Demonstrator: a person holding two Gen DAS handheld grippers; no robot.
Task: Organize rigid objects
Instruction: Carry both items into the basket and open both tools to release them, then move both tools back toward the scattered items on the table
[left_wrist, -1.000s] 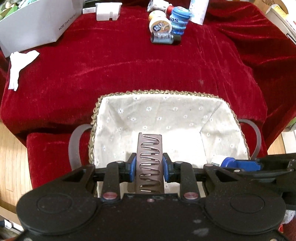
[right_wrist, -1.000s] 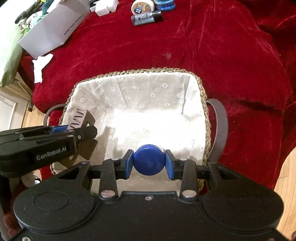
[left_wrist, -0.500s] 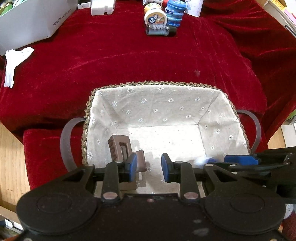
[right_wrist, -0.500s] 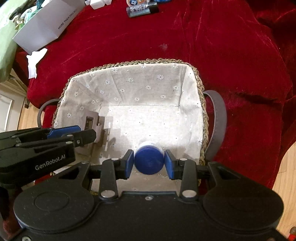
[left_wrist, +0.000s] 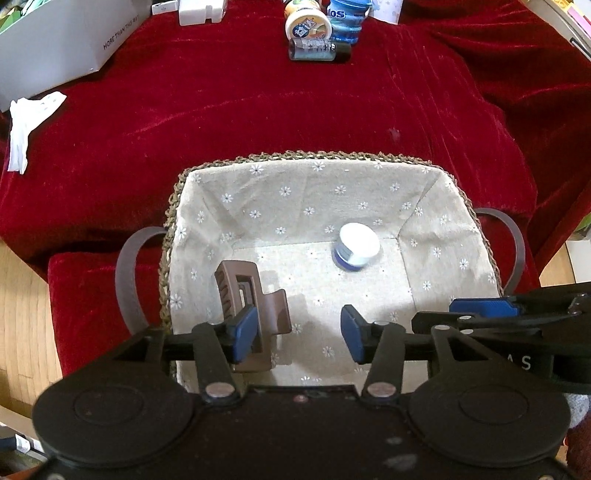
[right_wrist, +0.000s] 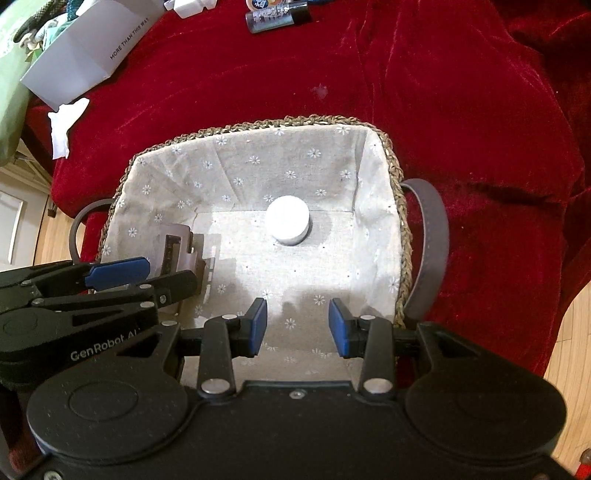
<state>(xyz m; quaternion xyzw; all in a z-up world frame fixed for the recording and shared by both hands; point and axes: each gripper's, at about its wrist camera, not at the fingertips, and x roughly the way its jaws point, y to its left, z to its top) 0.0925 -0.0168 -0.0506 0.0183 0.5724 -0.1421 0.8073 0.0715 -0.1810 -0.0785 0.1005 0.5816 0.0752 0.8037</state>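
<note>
Domestic interior, likely a living room. Indicated by crimson velvet cloth (left_wrist: 258, 103), woven floral-lined basket (left_wrist: 306, 157), light wooden plank floor (left_wrist: 18, 314).

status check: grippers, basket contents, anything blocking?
Left gripper open, right gripper open, both empty. Hair clip and jar in basket. Nothing blocking.
</note>
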